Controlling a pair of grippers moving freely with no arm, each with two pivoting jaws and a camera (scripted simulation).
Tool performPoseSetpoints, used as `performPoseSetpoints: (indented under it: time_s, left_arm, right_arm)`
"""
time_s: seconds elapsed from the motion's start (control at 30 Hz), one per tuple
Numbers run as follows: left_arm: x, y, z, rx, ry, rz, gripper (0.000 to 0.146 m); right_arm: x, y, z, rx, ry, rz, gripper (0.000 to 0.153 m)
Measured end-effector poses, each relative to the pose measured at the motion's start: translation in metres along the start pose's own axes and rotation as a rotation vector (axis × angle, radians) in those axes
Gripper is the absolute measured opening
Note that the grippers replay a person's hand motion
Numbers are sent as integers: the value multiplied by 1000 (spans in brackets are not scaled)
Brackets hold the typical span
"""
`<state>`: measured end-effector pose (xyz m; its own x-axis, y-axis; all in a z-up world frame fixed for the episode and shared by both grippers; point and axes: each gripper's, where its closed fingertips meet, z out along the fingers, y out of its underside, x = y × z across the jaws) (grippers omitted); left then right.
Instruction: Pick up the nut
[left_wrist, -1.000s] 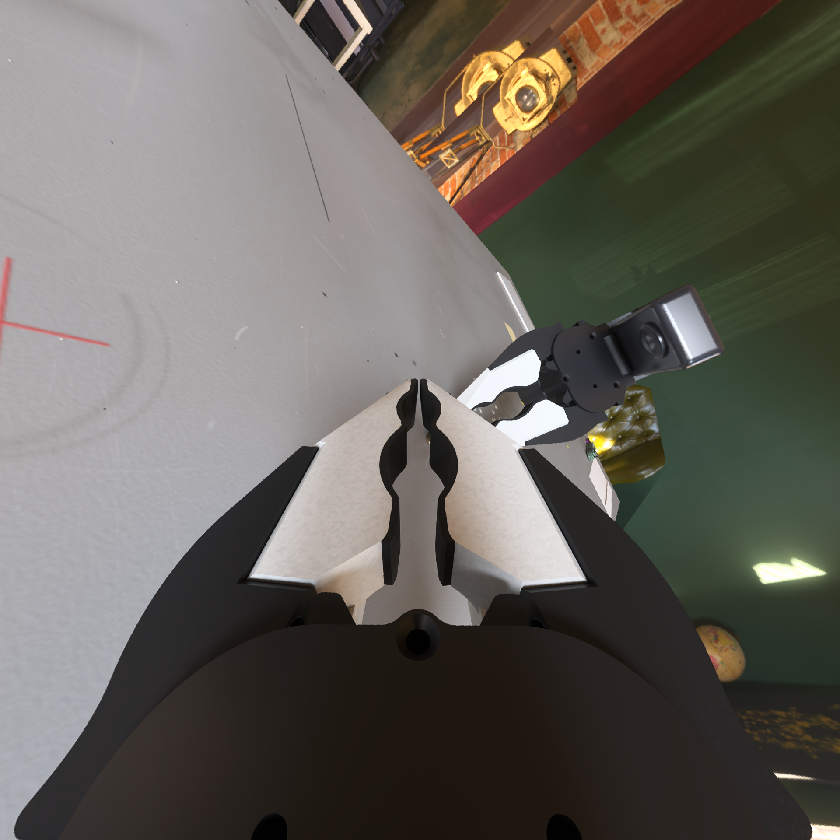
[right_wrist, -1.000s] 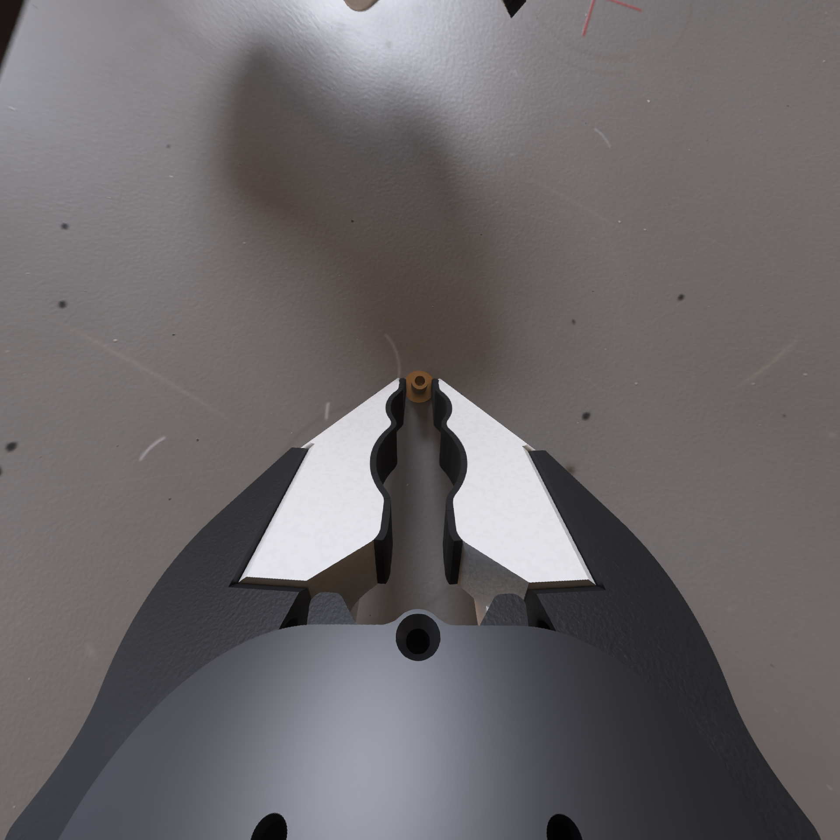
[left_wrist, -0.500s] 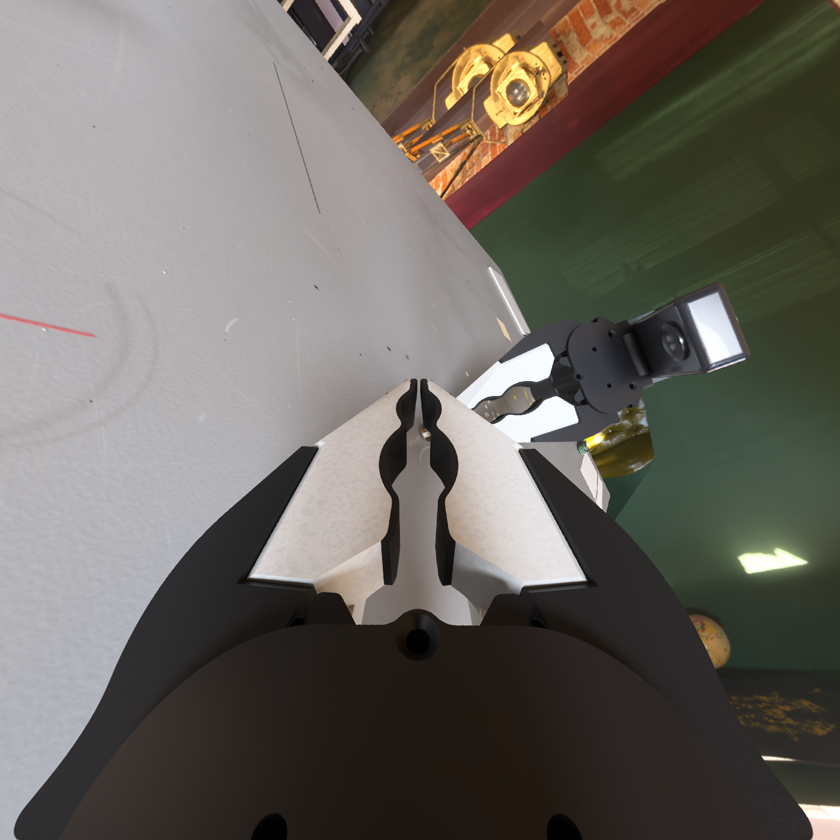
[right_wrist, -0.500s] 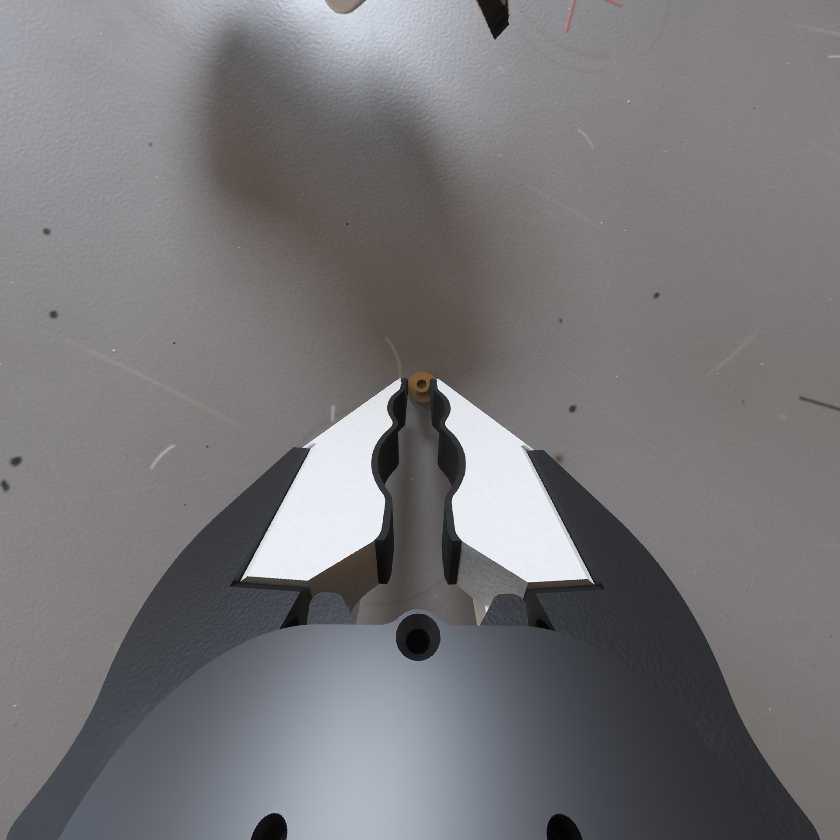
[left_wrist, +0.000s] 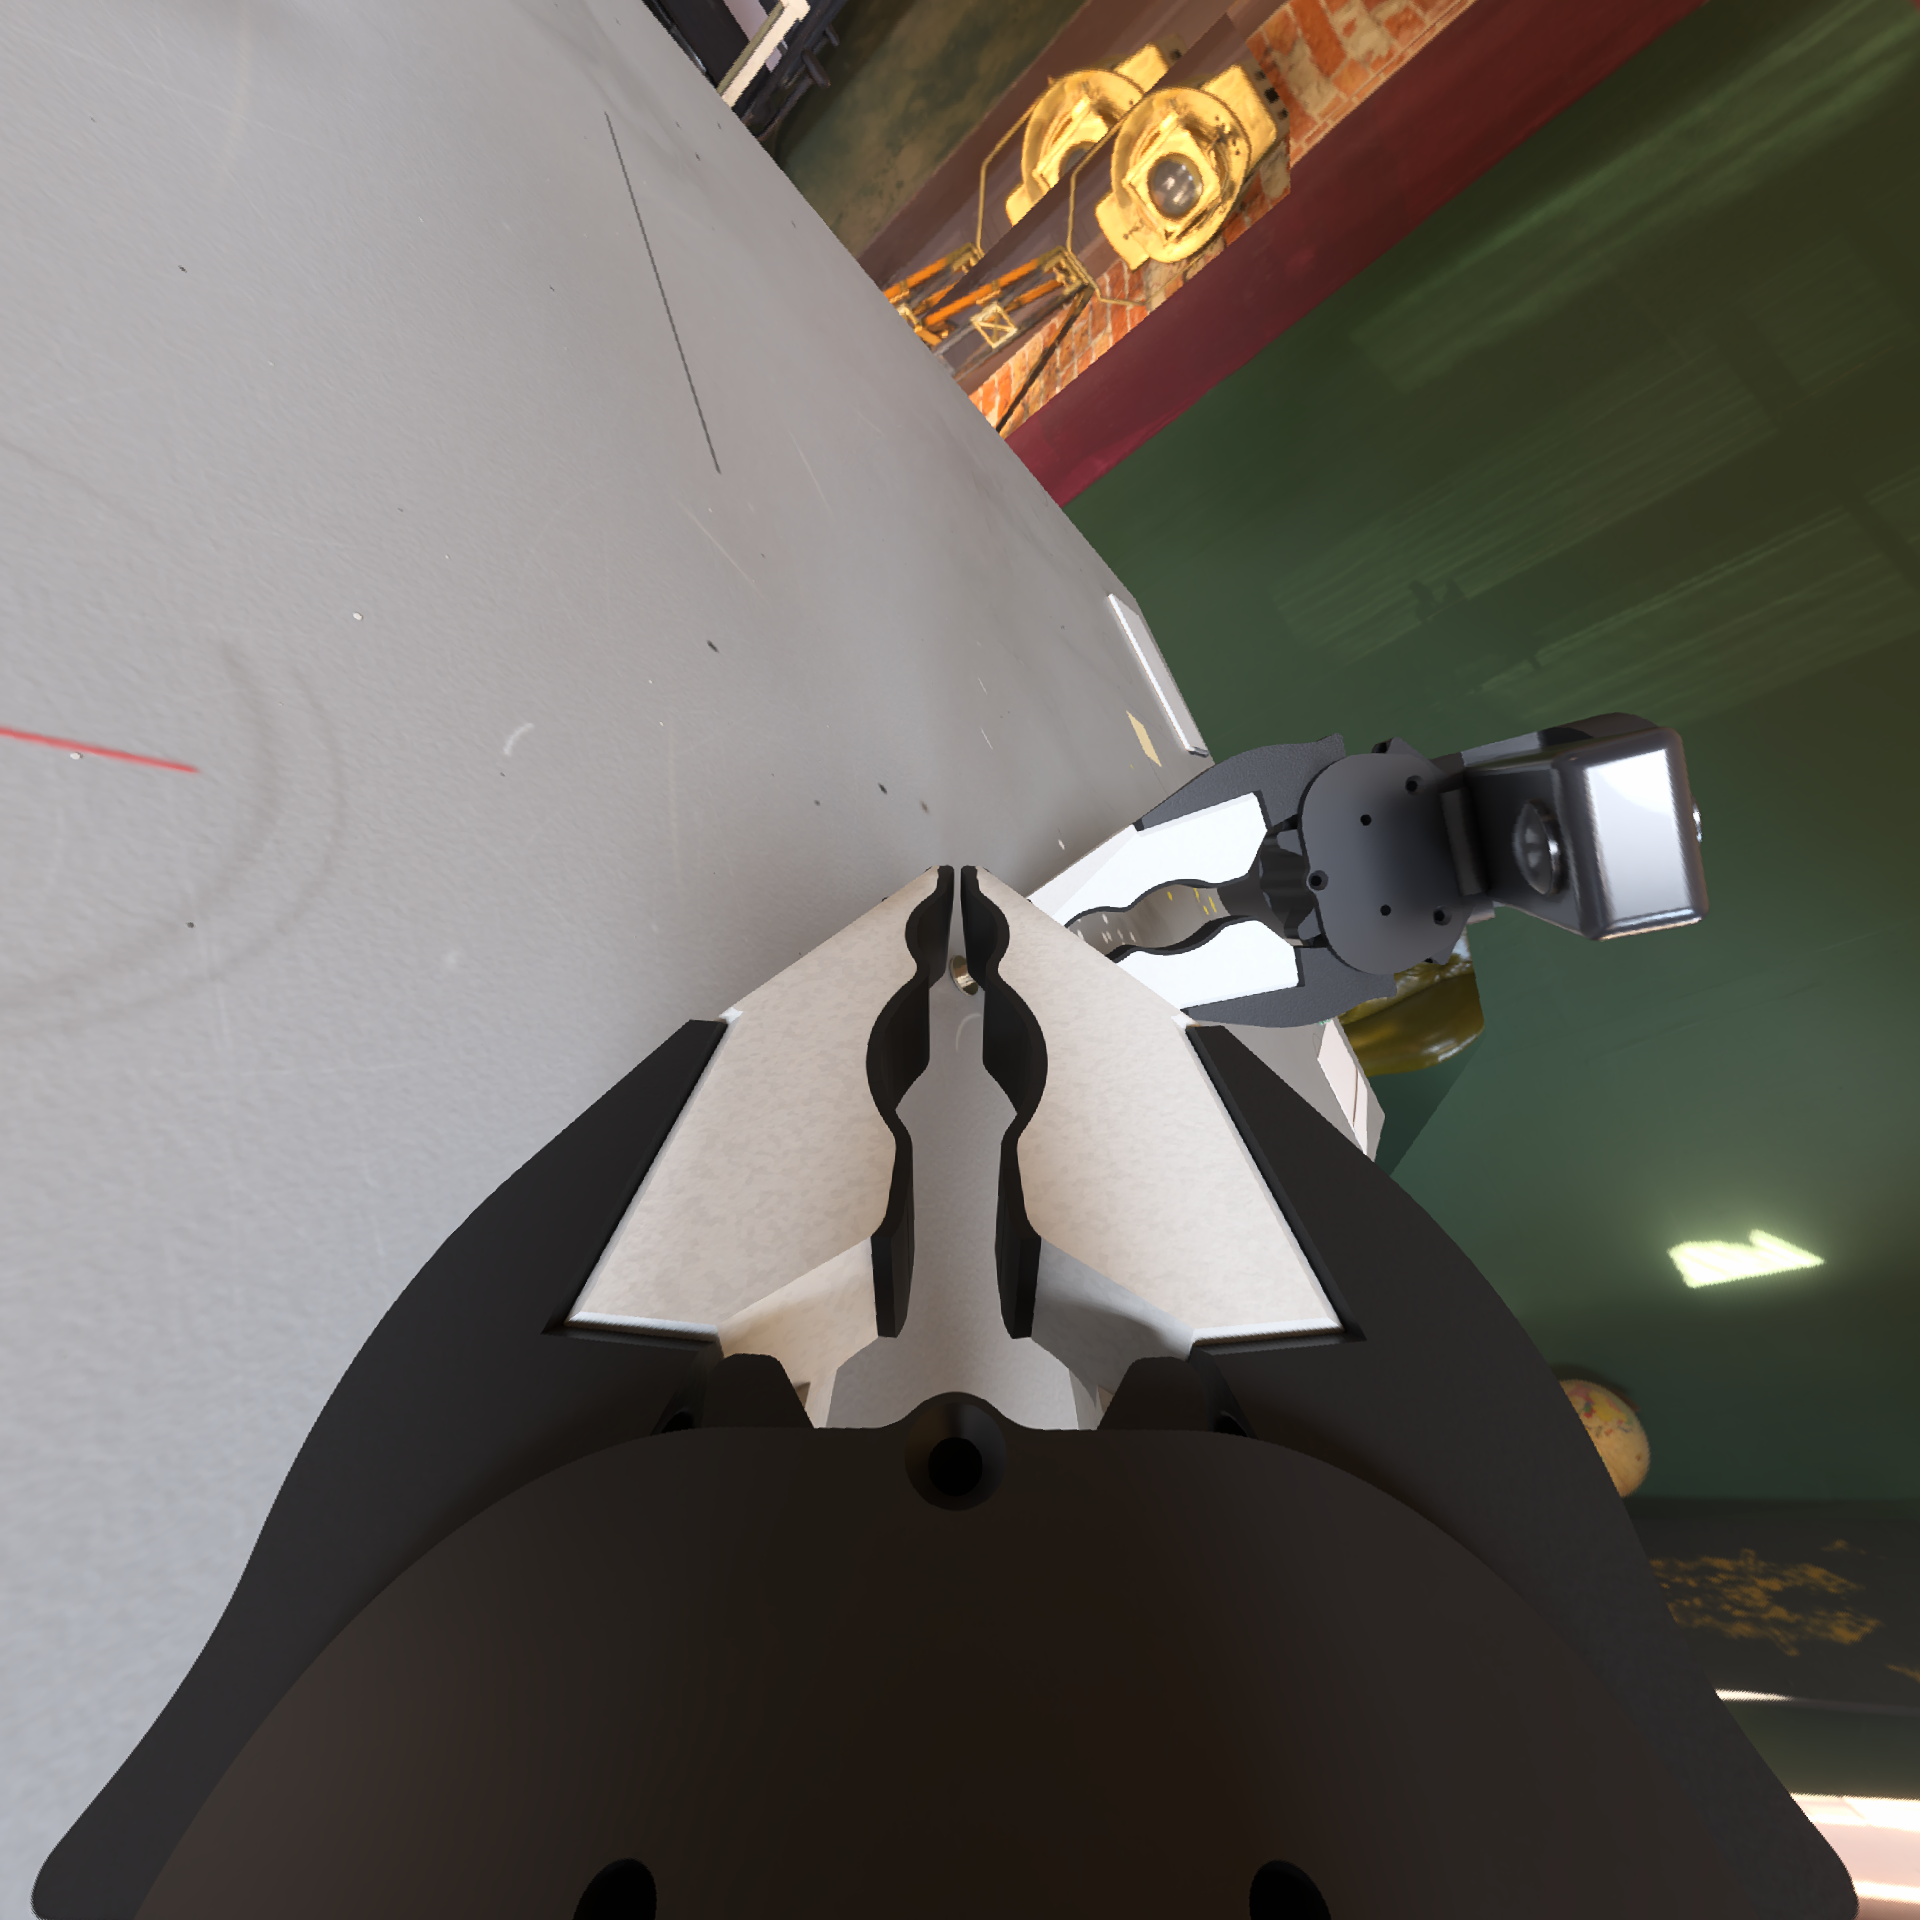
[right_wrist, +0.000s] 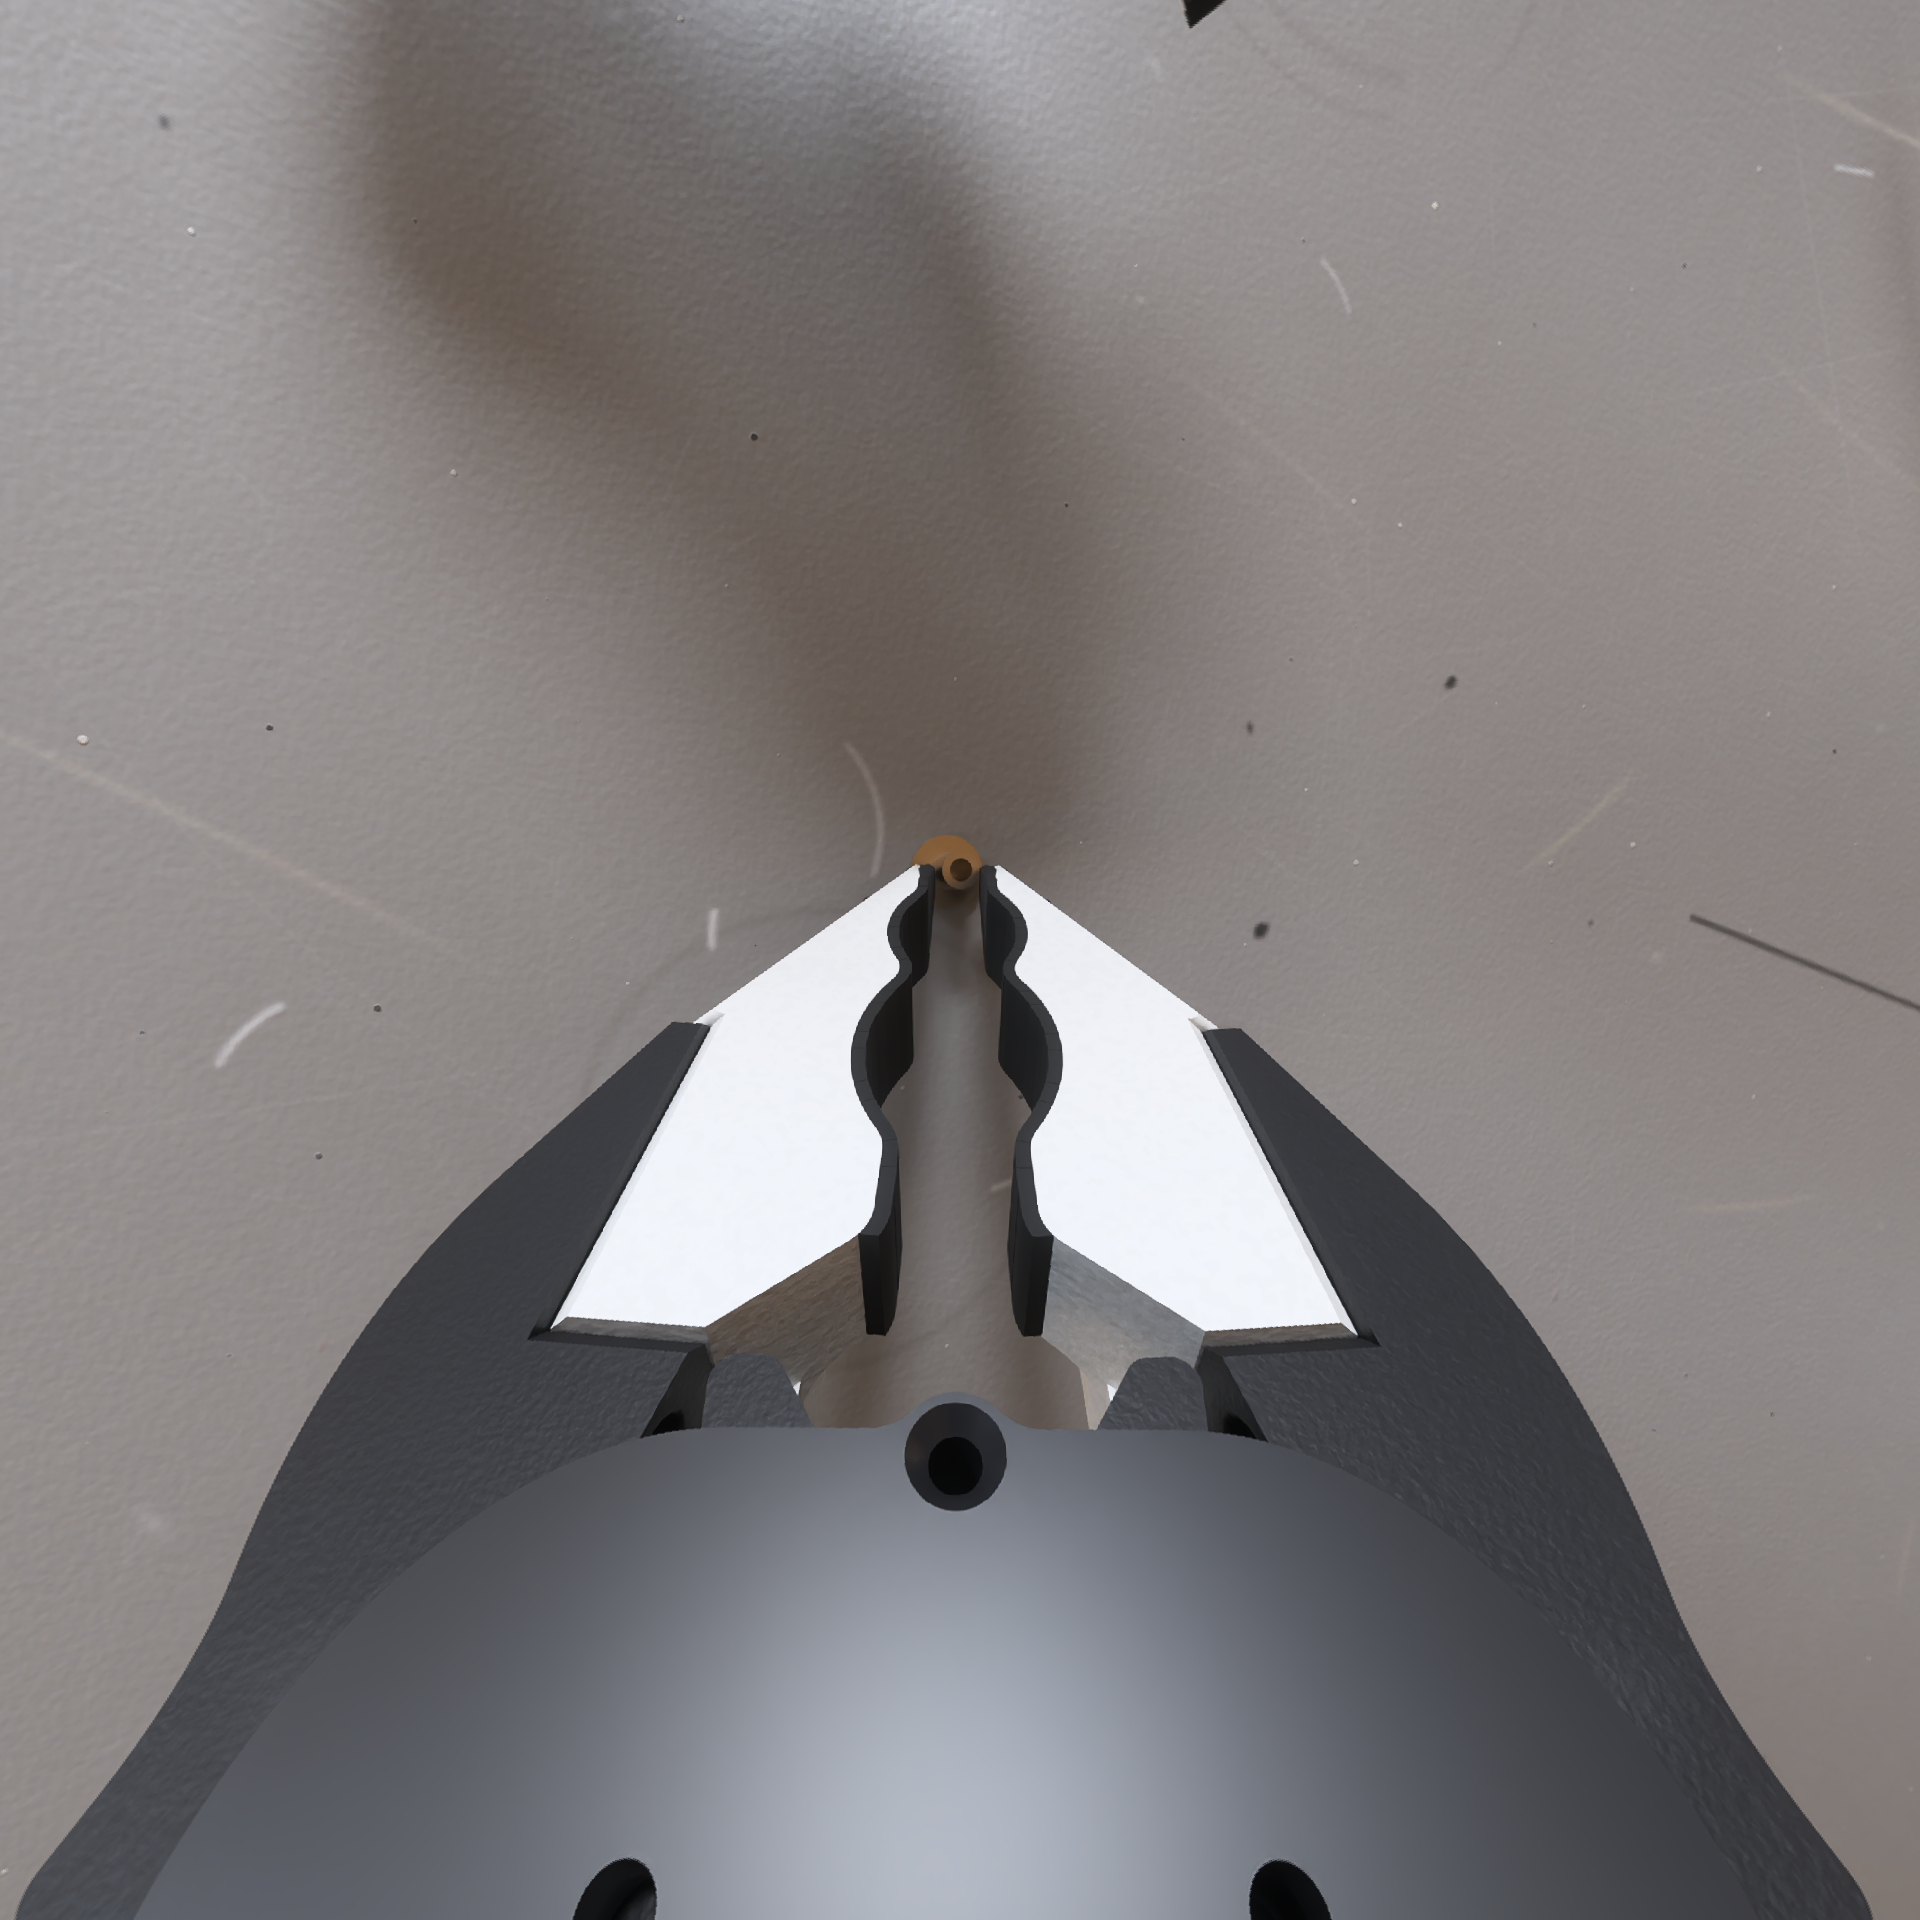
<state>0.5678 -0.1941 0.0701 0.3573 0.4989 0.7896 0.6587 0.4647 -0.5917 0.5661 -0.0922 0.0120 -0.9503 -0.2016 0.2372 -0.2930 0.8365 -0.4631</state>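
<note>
My right tool (right_wrist: 957, 881) is pinched nearly closed on the nut (right_wrist: 951, 860), a small brass-coloured piece held at the very tips, just above the centre of the right wrist view. Most of it pokes out past the tips, so I judge the grip thin. Below it lies the grey tabletop (right_wrist: 416, 623), with a soft shadow spreading towards the upper middle of the frame; that spread suggests the nut is already off the surface, though I cannot say how high.

My left tool (left_wrist: 957, 883) has its tips almost together. A small metallic piece (left_wrist: 964, 975) shows in the gap just behind them, but I cannot tell whether the tool is holding it.

By my reckoning the grasp is made; what remains is raising the nut clear without it slipping.
</note>
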Motion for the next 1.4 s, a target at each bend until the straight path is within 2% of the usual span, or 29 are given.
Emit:
performPoseSetpoints:
  time_s: [0.33, 0.47, 0.53, 0.73, 0.8, 1.1, 1.4]
  left_arm:
    - [1, 1, 2, -12, 4, 1, 1]
    - [0, 1, 3, -12, 3, -15, 1]
    - [0, 0, 3, -8, 13, -42, 1]
    - [12, 3, 17, -27, 122, -164, 1]
    - [17, 6, 23, -43, 148, -174, 1]
    - [30, 16, 37, -88, 133, -75, 1]
    - [26, 21, 39, -101, 111, -70, 0]
  right_arm:
    - [-2, -2, 1, -38, -15, -49, 7]
    - [2, -4, 0, 23, -39, 10, 7]
    - [9, -13, -9, 138, -25, 59, 7]
    - [35, -64, -49, 643, -7, 276, 7]
    - [39, -71, -48, 722, 6, 306, 7]
    - [32, -74, -37, 705, -29, 299, 7]
    - [30, -69, -31, 645, -49, 286, 7]
